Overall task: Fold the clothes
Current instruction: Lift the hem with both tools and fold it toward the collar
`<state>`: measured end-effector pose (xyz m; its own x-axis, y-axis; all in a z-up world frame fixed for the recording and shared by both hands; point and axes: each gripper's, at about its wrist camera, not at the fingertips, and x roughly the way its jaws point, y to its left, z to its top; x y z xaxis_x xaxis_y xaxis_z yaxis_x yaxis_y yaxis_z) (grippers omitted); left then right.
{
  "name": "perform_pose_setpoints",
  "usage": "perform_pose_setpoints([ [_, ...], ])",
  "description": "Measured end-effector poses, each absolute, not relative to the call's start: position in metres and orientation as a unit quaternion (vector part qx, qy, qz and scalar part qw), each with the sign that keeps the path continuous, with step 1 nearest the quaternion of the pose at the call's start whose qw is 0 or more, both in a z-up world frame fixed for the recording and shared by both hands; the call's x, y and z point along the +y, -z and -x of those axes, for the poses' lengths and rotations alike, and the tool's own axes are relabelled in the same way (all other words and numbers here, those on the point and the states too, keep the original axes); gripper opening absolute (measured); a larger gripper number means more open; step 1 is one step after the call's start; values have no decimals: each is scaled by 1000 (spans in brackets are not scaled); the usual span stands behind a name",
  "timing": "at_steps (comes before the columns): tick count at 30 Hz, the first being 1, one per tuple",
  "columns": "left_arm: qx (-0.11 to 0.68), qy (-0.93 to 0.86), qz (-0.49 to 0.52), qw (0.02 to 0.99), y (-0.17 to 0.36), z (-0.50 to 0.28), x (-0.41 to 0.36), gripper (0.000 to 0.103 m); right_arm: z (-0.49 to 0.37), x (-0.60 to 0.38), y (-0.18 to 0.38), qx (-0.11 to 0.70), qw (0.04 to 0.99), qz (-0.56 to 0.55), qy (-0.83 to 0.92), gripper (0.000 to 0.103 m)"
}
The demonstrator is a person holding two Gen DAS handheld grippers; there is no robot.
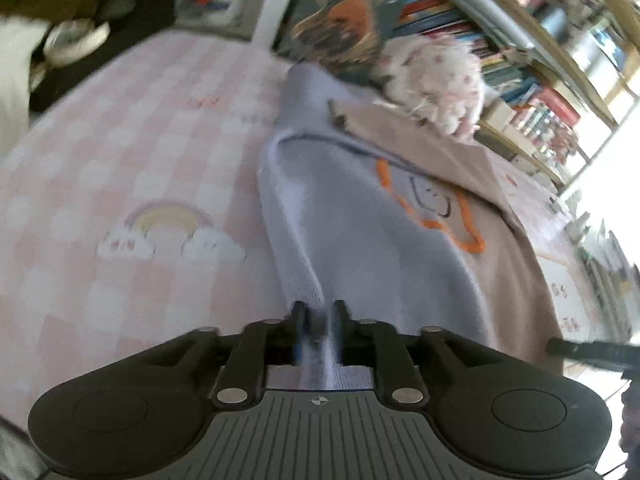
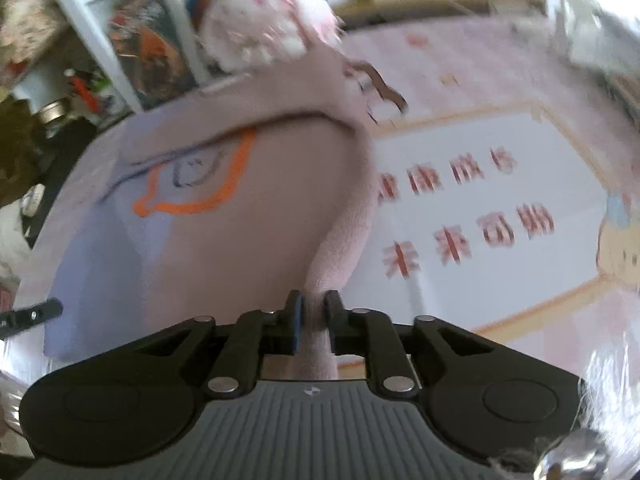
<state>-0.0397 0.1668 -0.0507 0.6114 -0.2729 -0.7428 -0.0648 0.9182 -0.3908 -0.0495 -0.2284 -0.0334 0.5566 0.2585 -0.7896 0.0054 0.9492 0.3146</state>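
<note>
the left gripper [image 1: 320, 314] had a bunched lavender edge of the garment [image 1: 360, 248] between its fingers, pads pressing on the cloth, while the right gripper [image 2: 314, 306] pinched the pinkish-tan edge of the same garment [image 2: 240, 220] in the same way. both edges rose off the pink checked mat [image 1: 120, 152], so the fold appeared to be in the carrying step, with the near hem lifted by two corners. beyond the grippers the two-tone body of the garment, with its orange outlined motif [image 1: 432, 204], lay spread toward a fluffy white and pink item [image 1: 436, 80] at the far edge, with blurred bookshelves [image 1: 540, 80] behind. the next move likely called for both hands to travel together, keeping the hem taut and level, and laying it over the far part before letting go.
</note>
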Motion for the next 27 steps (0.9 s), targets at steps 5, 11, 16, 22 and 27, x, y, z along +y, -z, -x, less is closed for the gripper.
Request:
perform_pose_setpoints([
  [5, 446, 58, 220, 866, 59, 43, 172, 23, 51, -234, 44, 478, 857, -176, -74, 26],
  [11, 442, 27, 249, 861, 64, 49, 174, 5, 54, -236, 44, 480, 858, -165, -82, 10],
  [16, 439, 19, 260, 860, 60, 64, 169, 4, 62, -245, 40, 474, 860, -165, -96, 9],
  [22, 439, 1, 270, 857, 51, 93, 156, 4, 84, -263, 34, 472, 856, -169, -124, 10],
  [27, 432, -12, 281, 857, 45, 122, 147, 4, 109, -275, 31, 474, 851, -174, -142, 10],
])
